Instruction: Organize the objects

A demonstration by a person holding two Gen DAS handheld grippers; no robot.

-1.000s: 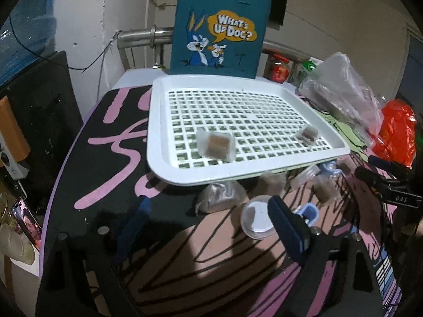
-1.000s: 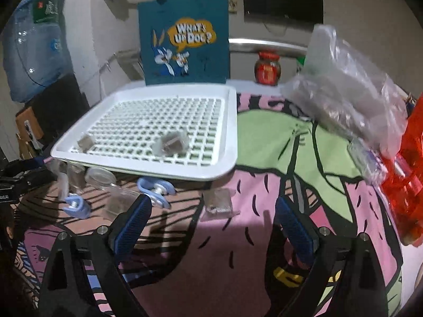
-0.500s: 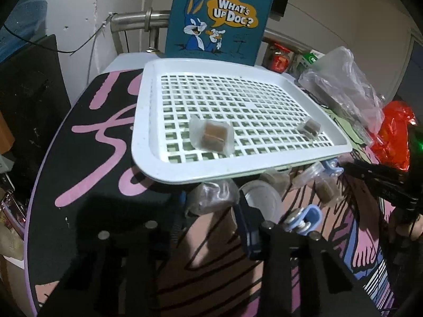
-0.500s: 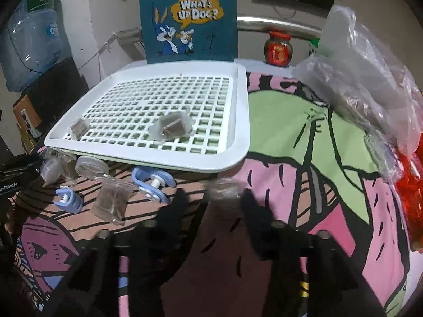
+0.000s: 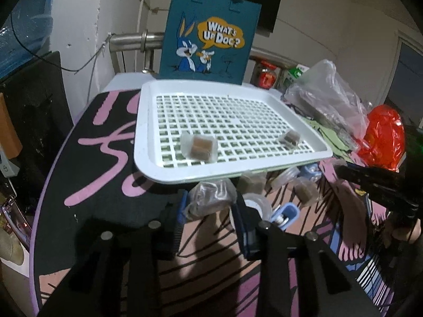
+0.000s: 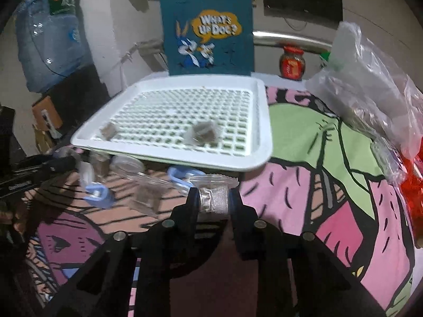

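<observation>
Right claw (image 6: 213, 198) clamped on a clear packet (image 6: 214, 196) at lower centre, white tray (image 6: 260, 132) directly above; left claw (image 5: 210, 206) narrowed around another packet (image 5: 210, 198), tray rim just beyond.

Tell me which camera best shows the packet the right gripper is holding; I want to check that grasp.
The right wrist view: the small clear plastic packet with grey-brown contents sits front and centre, pinched between the right gripper jaws. The left wrist view shows only that gripper's dark body at its right edge; the packet isn't visible.
</observation>
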